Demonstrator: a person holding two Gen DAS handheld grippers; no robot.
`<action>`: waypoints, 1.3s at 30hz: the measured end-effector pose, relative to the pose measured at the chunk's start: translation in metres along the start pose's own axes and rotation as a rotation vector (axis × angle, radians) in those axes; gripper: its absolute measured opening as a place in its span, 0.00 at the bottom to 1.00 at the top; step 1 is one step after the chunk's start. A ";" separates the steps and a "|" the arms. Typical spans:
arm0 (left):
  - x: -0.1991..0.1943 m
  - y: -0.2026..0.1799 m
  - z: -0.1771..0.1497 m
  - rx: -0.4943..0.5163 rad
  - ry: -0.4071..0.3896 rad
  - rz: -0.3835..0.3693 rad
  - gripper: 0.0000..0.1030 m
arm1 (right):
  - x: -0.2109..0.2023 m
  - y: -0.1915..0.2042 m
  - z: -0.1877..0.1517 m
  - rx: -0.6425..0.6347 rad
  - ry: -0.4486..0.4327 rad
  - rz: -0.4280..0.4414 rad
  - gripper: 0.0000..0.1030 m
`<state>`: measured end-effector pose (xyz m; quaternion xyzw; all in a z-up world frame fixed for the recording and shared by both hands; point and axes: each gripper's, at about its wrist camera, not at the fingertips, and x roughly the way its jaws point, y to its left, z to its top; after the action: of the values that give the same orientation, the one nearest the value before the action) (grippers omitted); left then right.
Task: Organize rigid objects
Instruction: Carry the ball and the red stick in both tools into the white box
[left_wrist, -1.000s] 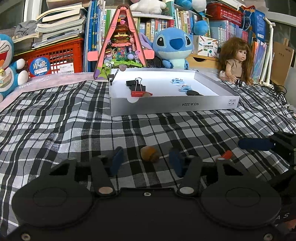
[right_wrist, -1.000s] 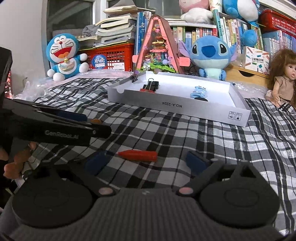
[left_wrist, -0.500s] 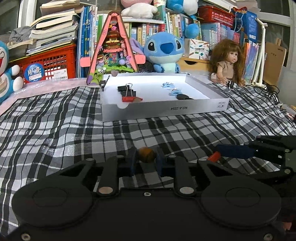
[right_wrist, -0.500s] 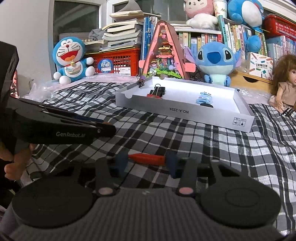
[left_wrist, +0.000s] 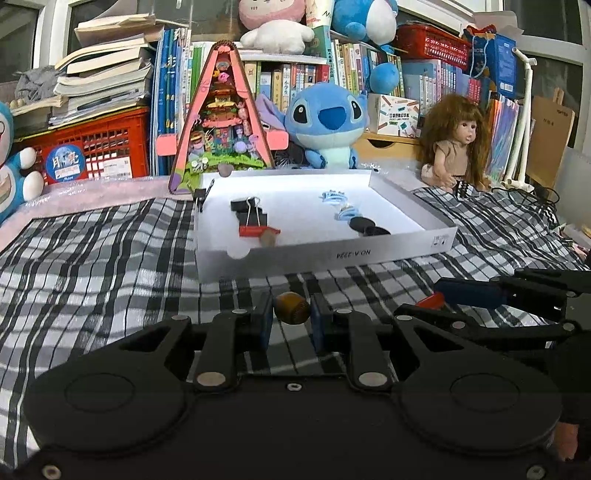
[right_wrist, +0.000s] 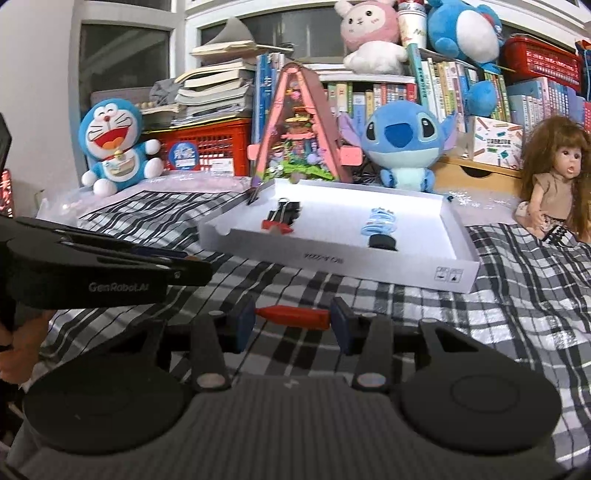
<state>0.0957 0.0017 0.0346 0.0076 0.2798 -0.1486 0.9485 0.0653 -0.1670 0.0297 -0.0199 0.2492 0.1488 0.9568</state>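
Observation:
My left gripper (left_wrist: 291, 321) is shut on a small brown acorn-like piece (left_wrist: 291, 313) and holds it above the checked cloth. My right gripper (right_wrist: 291, 325) is shut on a red peg-like piece (right_wrist: 293, 315), gripped end to end, also lifted off the cloth. The white shallow box (left_wrist: 325, 254) lies ahead in both views (right_wrist: 332, 266). It holds black binder clips (left_wrist: 249, 214), a red piece (left_wrist: 255, 230), blue clips (left_wrist: 334, 195) and black round pieces (left_wrist: 365, 227). The right gripper shows at the right of the left wrist view (left_wrist: 480, 291).
The checked cloth (left_wrist: 92, 266) covers the surface. Behind the box stand a pink triangular toy house (left_wrist: 221, 122), a Stitch plush (left_wrist: 328, 122), a doll (left_wrist: 454, 144), a Doraemon plush (right_wrist: 112, 144), a red crate (left_wrist: 92, 151) and bookshelves.
Both grippers closed, the left on the brown piece and the right on the red piece, and lifted them off the cloth. Both moved closer to the box.

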 end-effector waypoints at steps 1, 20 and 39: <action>0.002 0.000 0.003 -0.002 0.001 0.001 0.20 | 0.001 -0.002 0.002 0.004 0.001 -0.006 0.48; 0.051 0.035 0.061 -0.165 0.106 -0.044 0.19 | 0.036 -0.048 0.053 0.133 0.072 -0.081 0.49; 0.117 0.043 0.082 -0.245 0.230 -0.030 0.19 | 0.104 -0.103 0.094 0.324 0.239 -0.095 0.49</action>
<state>0.2452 0.0024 0.0379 -0.0950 0.4028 -0.1255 0.9017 0.2268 -0.2264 0.0576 0.1053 0.3804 0.0582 0.9170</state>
